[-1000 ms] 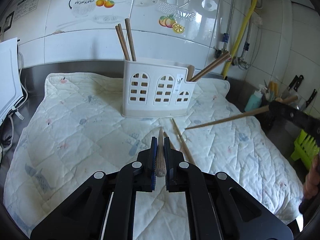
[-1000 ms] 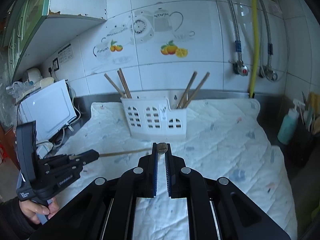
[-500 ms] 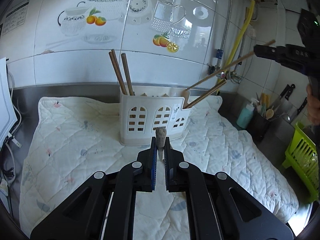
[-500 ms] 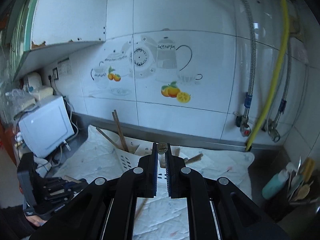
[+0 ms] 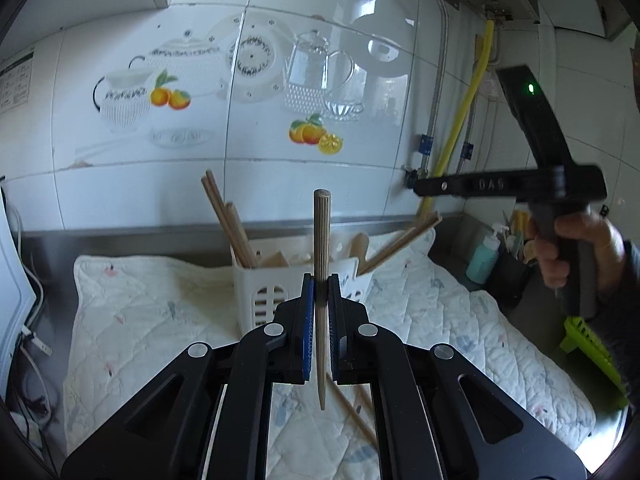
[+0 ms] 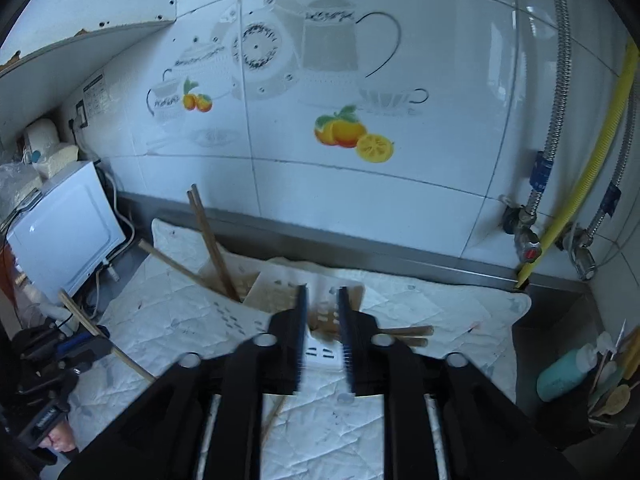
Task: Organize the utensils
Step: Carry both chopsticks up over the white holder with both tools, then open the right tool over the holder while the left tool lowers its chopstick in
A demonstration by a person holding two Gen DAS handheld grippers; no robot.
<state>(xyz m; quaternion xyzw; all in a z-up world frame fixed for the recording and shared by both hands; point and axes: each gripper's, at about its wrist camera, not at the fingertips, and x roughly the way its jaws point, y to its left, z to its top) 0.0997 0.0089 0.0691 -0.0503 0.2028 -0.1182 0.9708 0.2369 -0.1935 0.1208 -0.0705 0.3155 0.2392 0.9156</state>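
My left gripper (image 5: 321, 278) is shut on a wooden chopstick (image 5: 321, 220) that stands upright between its blue pads, in front of the white slotted utensil holder (image 5: 256, 292). Chopsticks (image 5: 228, 224) lean out of the holder's left end and others (image 5: 404, 240) out of its right end. One loose chopstick (image 5: 354, 410) lies on the mat below. My right gripper (image 6: 322, 290) hangs over the holder (image 6: 240, 316); its jaws are opening and nothing is pressed between the pads. The left wrist view shows the right gripper (image 5: 418, 190) high at the right, held by a hand (image 5: 576, 240).
A quilted white mat (image 5: 140, 312) covers the steel counter. A white appliance (image 6: 64, 232) stands at the left. A teal bottle (image 6: 560, 376), a dark utensil pot and a green rack (image 5: 588, 340) sit at the right. Taps (image 6: 528, 248) and a yellow hose run down the tiled wall.
Both grippers rose. The right one swung in over the holder; the chopstick end it gripped is gone and its jaws have parted. The left chopstick now stands more upright.
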